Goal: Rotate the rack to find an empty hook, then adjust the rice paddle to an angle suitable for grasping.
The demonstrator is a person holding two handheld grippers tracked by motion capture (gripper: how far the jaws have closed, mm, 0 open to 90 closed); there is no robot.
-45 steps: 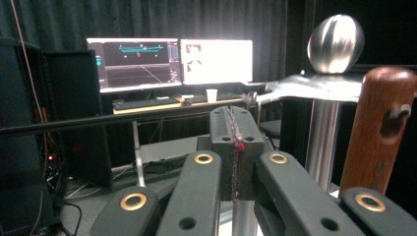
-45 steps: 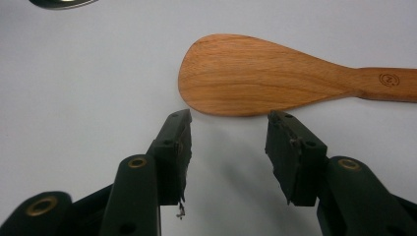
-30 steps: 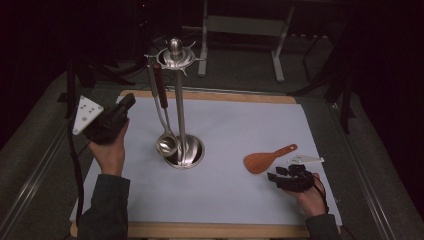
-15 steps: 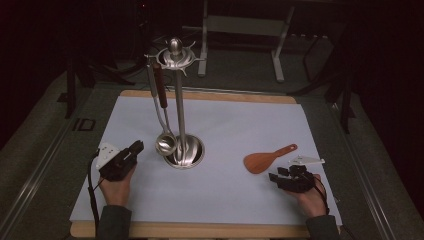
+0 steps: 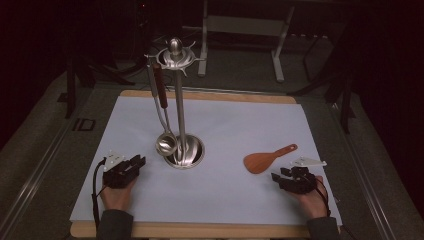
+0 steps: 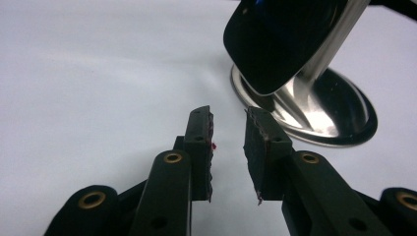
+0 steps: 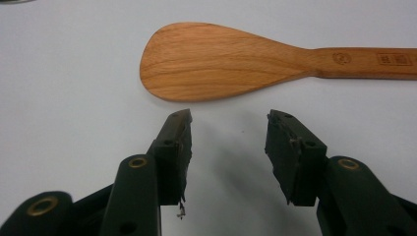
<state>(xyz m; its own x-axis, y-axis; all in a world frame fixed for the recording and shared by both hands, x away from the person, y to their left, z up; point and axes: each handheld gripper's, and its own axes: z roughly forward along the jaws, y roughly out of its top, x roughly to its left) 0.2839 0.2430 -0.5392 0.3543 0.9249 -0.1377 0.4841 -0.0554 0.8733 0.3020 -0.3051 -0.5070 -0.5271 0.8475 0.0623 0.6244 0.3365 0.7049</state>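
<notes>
Now left gripper [image 5: 134,163] rests low on the white sheet [image 5: 230,125], just left of the rack [image 5: 179,100] base; its jaws have just been opening, nothing between them. Ladle [image 5: 165,142] hangs on the rack, bowl near the base. Right gripper [image 5: 281,178] lies at the sheet's right, jaws apart and empty, spoon [image 5: 267,159] flat just beyond its tips.
</notes>
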